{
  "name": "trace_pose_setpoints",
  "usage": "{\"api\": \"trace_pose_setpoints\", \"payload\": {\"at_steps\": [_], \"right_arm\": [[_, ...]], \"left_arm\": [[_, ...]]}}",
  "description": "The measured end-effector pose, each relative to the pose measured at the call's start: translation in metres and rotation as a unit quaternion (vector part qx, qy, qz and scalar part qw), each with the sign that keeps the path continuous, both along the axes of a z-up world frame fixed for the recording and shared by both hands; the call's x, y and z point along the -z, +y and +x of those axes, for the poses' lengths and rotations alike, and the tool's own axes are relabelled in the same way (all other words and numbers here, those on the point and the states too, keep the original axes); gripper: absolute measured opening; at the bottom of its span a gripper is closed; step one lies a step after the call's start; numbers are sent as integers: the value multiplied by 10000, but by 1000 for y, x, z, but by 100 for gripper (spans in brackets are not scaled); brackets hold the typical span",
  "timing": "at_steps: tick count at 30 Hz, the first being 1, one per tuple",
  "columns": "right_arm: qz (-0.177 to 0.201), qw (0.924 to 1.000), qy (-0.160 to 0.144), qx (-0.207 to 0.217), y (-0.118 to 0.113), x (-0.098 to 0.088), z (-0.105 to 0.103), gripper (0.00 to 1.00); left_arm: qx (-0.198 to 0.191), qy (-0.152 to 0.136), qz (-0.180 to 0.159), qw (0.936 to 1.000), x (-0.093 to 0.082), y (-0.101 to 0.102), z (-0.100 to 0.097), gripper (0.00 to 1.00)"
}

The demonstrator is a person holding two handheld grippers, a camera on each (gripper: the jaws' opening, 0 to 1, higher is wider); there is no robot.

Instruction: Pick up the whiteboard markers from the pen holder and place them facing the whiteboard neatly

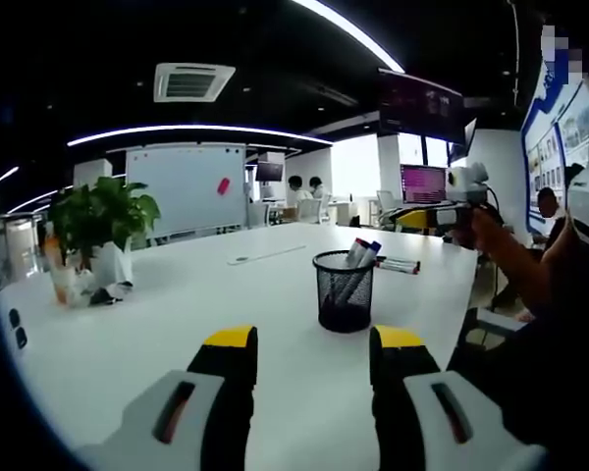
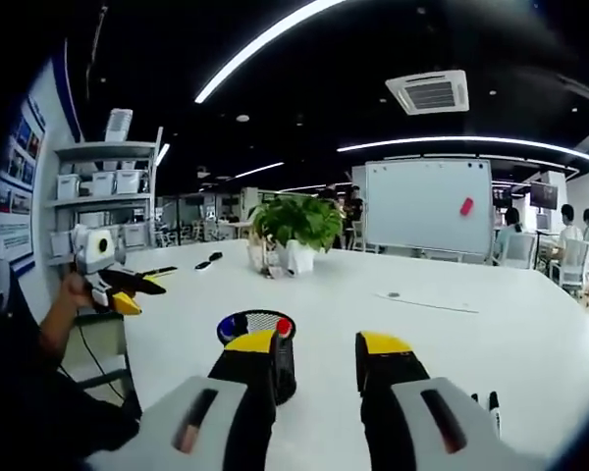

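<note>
White table (image 1: 177,314), pen holder (image 2: 275,339) half-hidden

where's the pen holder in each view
Left gripper view: the black mesh pen holder stands on the white table, just right of centre, beyond the open tongs, with markers sticking up from it.
Right gripper view: the pen holder sits low and left of centre, partly behind the left jaw, its marker caps seen from above.
Shared landmark: the potted plant in front of the whiteboard.
</note>
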State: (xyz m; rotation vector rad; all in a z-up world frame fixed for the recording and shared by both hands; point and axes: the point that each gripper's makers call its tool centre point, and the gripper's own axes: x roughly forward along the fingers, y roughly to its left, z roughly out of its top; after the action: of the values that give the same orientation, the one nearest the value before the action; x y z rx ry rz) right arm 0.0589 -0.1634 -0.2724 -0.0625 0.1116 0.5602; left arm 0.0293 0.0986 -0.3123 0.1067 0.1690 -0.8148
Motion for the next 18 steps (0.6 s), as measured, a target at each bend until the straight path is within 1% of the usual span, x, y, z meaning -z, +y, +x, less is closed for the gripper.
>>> {"api": "trace_pose_setpoints", "payload": {"at_steps": [7,13,18], "right_arm": [[-83,9999,14,-124,9,2,1,34],[-120,9997,-44,-207,14,3,1,30],[-224,9995,-15,-229,21,9,11,30]], "left_arm": [[23,22,8,10000,2,-2,0,47],[31,37,8,10000,2,-3,1,47],[55,51,9,10000,3,-5,0,47]]}}
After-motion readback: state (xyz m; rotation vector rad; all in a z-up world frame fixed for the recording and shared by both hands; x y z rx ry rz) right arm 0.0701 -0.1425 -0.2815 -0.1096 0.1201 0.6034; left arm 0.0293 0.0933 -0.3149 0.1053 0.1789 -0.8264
